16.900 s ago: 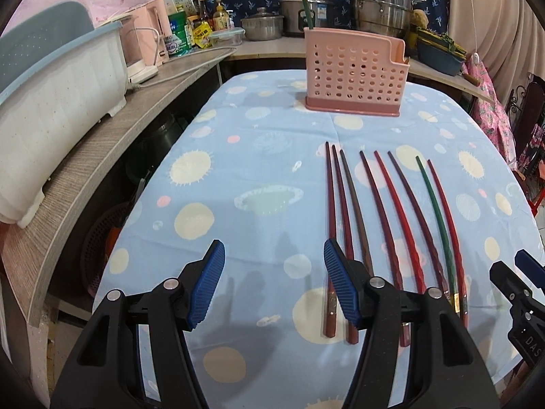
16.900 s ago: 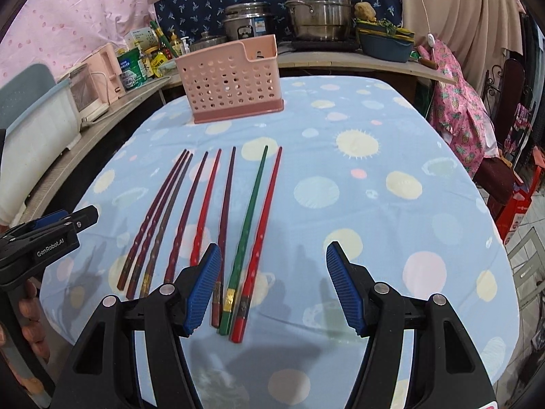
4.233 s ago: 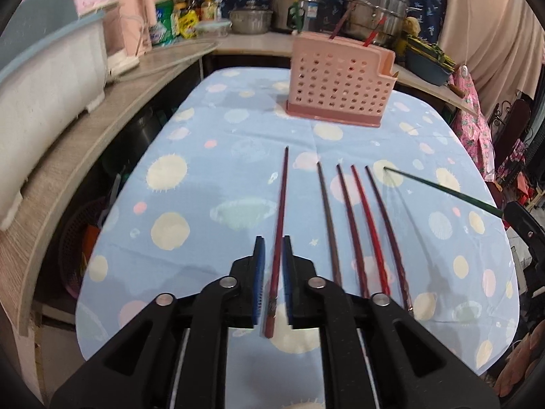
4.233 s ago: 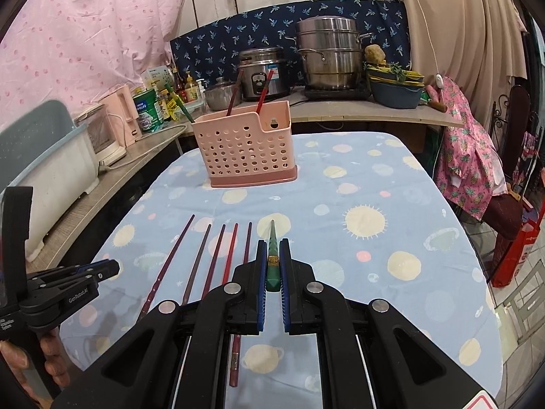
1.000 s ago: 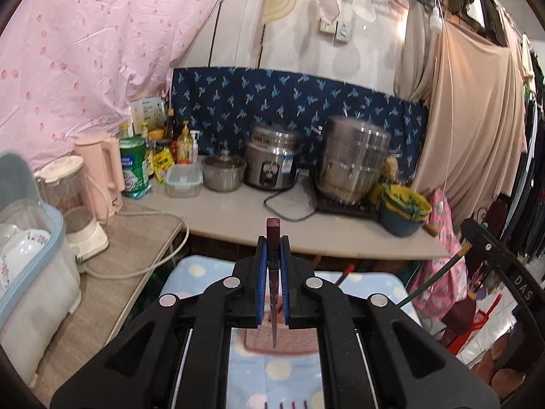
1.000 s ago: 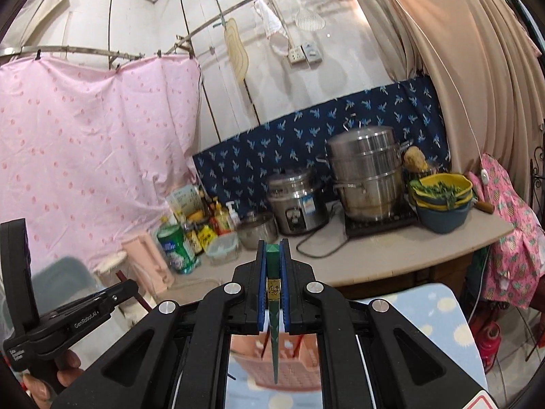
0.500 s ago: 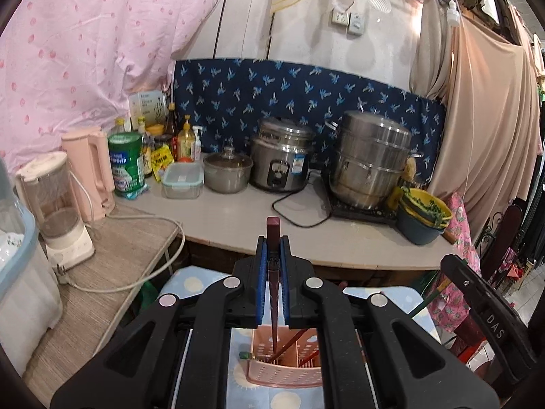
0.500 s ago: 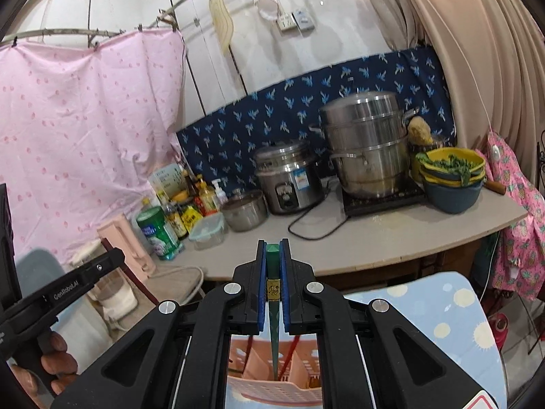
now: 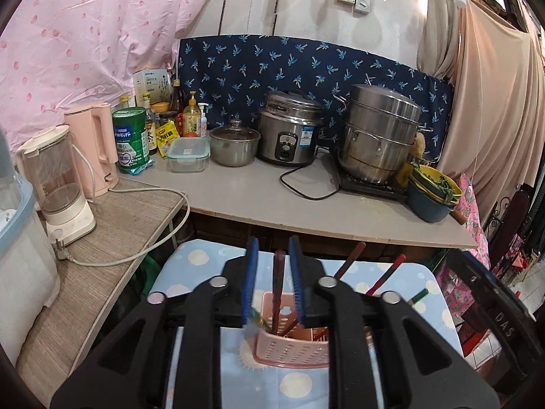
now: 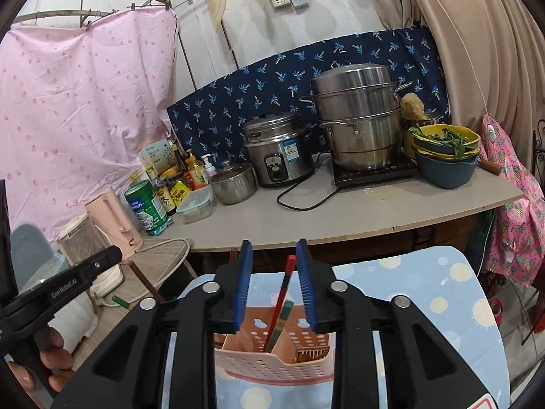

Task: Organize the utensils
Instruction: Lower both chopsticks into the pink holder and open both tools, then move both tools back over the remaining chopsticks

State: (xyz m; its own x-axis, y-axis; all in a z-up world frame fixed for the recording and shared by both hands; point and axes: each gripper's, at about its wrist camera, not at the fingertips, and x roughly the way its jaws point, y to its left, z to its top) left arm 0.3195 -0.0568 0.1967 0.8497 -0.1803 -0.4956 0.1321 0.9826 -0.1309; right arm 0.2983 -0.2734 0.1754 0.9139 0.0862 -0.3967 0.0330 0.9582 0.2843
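Left gripper parted, jaws just opened, blue pads clear on both sides of the dark red chopstick, which stands free between them with its lower end down in the basket. Right gripper likewise parted, jaws just opened, pressing on nothing; seen between them, a red chopstick and the green chopstick, both leaning inside the basket. Going down by size: table under its spotted blue cloth, bare where visible on the far side of the grippers, near part hidden behind them. Then the pink basket, upright on the cloth close below both grippers, holding several chopsticks that lean at different angles, two more red ends poking up on the right in the left wrist view. Looks like a release just made on both sides, so two more pieces count as stowed. Judged from that, well along, perhaps past the middle. Cannot tell whether any chopsticks lie on the hidden near part of the table; if so, calls for further trips to pick them up and drop them in the same way.
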